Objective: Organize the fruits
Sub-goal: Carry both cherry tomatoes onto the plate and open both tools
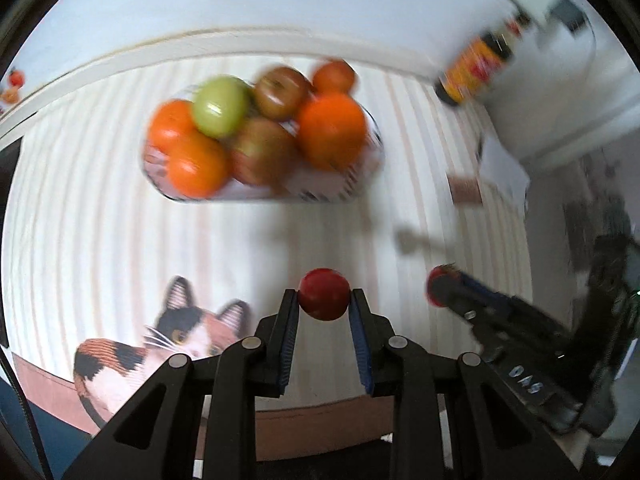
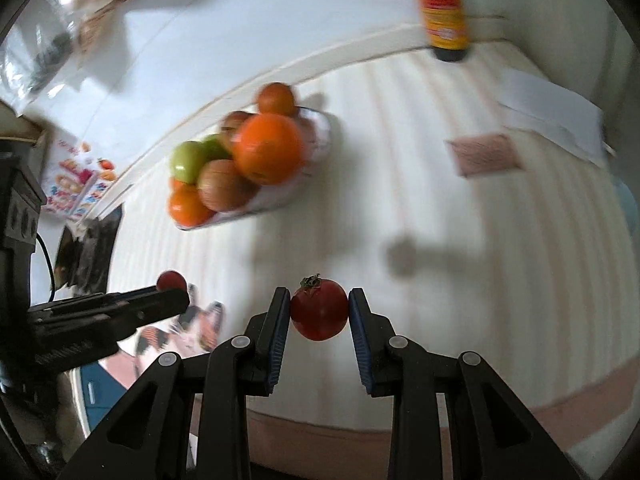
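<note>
My left gripper (image 1: 324, 300) is shut on a small red tomato (image 1: 324, 294) and holds it above the striped tablecloth. My right gripper (image 2: 319, 308) is shut on a second red tomato with a green stem (image 2: 319, 309). A glass bowl (image 1: 360, 178) ahead holds oranges, a green apple (image 1: 219, 106) and reddish apples; it also shows in the right wrist view (image 2: 316, 136). The right gripper shows in the left wrist view (image 1: 440, 290) at the right, and the left gripper in the right wrist view (image 2: 172, 288) at the left.
A dark bottle with a yellow label (image 2: 442, 4) stands at the table's back, also in the left wrist view (image 1: 472, 70). A pink card (image 2: 486, 154) and white paper (image 2: 556, 116) lie at the right. A cat picture (image 1: 176, 340) lies near the front edge.
</note>
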`<state>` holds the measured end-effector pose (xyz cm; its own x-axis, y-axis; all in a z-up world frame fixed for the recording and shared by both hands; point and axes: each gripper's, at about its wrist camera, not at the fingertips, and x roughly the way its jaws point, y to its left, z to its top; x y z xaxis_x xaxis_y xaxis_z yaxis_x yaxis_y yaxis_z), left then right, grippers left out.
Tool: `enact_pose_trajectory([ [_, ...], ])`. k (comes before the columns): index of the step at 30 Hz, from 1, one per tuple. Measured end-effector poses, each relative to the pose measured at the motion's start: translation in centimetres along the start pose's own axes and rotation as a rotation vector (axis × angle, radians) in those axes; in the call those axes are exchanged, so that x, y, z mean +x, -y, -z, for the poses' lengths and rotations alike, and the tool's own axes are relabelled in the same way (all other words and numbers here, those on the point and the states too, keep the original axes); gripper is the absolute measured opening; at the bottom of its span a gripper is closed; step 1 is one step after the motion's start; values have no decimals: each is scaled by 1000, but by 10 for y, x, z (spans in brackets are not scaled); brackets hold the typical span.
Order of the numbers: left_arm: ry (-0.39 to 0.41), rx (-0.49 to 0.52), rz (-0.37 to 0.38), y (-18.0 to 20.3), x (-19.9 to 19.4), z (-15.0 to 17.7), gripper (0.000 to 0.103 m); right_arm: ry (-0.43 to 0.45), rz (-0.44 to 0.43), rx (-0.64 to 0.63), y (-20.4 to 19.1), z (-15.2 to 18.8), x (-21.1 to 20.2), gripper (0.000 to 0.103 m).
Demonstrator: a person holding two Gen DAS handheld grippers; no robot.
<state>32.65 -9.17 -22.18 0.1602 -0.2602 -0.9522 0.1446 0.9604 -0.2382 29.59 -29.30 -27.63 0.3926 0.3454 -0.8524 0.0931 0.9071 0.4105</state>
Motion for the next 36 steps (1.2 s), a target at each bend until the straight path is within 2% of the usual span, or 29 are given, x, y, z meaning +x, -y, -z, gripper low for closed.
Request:
enact_pose_trajectory([
  [3, 40, -58, -4, -25, -12, -12, 23, 4, -39, -37, -29, -17, 21, 32],
  [9, 82, -147, -26, -70, -10, -48, 23, -11, -79, -57, -66, -40, 69, 32],
  [14, 91, -197, -42, -103, -1, -72, 23, -31, -68, -19, -74, -50, 110, 32],
  [18, 70, -231, -48, -130, 13, -87, 23, -44, -52, 17, -72, -54, 131, 33],
  [24, 6, -249, -58, -149, 50, -101, 23, -31, -30, 17, -75, -60, 142, 33],
  [30, -51, -299, -6, -166, 79, -107, 23, -28, -24, 14, -78, -65, 143, 33],
  [36, -85, -333, 38, -172, 91, -106, 24, -20, -36, 19, -78, -64, 144, 34],
])
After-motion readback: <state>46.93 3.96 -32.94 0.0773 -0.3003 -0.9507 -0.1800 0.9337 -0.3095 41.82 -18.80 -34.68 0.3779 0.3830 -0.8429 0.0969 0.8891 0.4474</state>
